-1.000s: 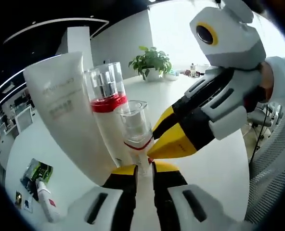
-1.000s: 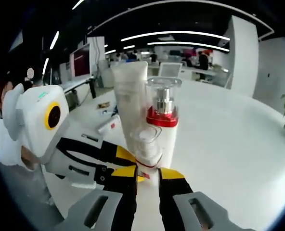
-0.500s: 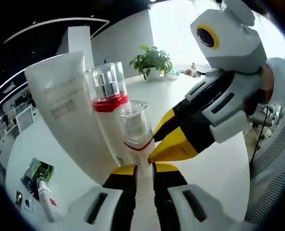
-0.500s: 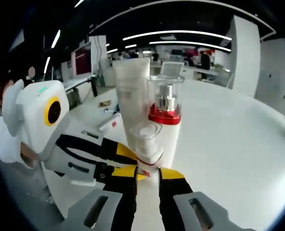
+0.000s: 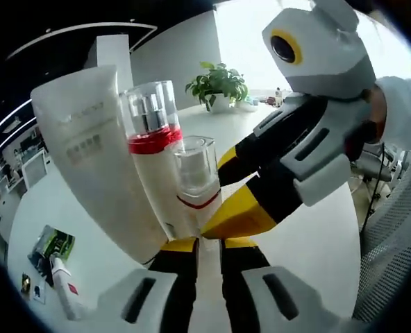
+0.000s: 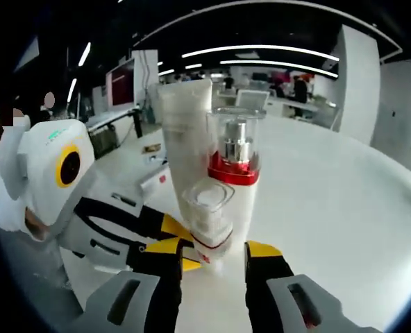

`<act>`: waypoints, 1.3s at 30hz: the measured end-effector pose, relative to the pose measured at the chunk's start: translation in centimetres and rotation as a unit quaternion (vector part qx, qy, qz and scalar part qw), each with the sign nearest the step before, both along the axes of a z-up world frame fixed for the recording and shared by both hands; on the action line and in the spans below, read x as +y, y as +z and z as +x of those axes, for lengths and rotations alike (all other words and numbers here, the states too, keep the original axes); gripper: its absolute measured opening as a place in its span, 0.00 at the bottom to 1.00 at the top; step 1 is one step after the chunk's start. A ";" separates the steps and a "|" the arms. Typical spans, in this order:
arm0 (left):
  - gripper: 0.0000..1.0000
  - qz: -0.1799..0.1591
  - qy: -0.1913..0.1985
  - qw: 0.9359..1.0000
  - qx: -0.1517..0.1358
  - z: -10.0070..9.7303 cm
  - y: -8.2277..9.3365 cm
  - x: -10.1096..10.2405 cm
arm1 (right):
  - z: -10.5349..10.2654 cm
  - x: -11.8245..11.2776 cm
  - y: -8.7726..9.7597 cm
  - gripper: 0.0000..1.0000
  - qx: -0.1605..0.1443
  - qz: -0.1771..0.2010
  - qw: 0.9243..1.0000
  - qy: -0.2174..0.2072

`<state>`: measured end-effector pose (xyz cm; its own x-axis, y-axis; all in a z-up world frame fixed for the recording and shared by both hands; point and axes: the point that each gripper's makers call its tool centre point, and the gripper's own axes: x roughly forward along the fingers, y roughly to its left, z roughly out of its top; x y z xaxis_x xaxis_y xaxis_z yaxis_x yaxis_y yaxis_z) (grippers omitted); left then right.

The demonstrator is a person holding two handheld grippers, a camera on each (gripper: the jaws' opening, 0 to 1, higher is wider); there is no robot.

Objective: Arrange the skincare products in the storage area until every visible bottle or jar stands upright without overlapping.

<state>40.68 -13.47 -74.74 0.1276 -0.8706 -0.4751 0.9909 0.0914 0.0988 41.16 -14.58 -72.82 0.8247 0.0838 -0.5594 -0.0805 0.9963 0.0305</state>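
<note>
Standing upright already: small clear-capped bottle [image 5: 195,182], red-collared pump bottle [image 5: 153,163], white tube [image 5: 87,159]. Left gripper [image 5: 207,244] pinches the small bottle; right gripper [image 6: 212,253] spreads wider. Another tube [image 5: 61,288] lies at 8 o'clock, pending.

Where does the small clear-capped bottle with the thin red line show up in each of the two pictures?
Left gripper view: small clear-capped bottle at centre, above the lower jaws.
Right gripper view: lower centre, just left of middle.
Shared landmark: the taller red-collared pump bottle right behind it.

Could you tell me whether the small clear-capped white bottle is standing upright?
Upright: the small clear-capped white bottle stands cap-up on the white table.
</note>
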 end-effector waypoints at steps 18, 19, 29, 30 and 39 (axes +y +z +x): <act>0.09 0.002 0.006 1.000 0.001 0.1 -0.1 0.1 | 0.8 0.1 -0.6 0.28 0.002 0.016 1.000 0.004; 0.09 0.002 0.006 1.000 0.001 0.2 -0.1 0.1 | 0.8 0.1 -0.6 0.28 0.003 0.017 1.000 0.003; 0.08 0.003 0.001 1.000 0.002 -0.2 -0.2 0.1 | 0.6 0.3 -0.8 0.22 0.009 0.020 1.000 0.004; 0.08 0.003 0.002 1.000 0.002 -0.2 -0.2 0.1 | 0.7 0.4 -0.8 0.21 0.008 0.022 1.000 0.004; 0.08 0.008 0.005 1.000 0.003 0.0 -0.4 0.2 | 1.0 0.0 -1.2 0.26 0.018 0.009 1.000 0.003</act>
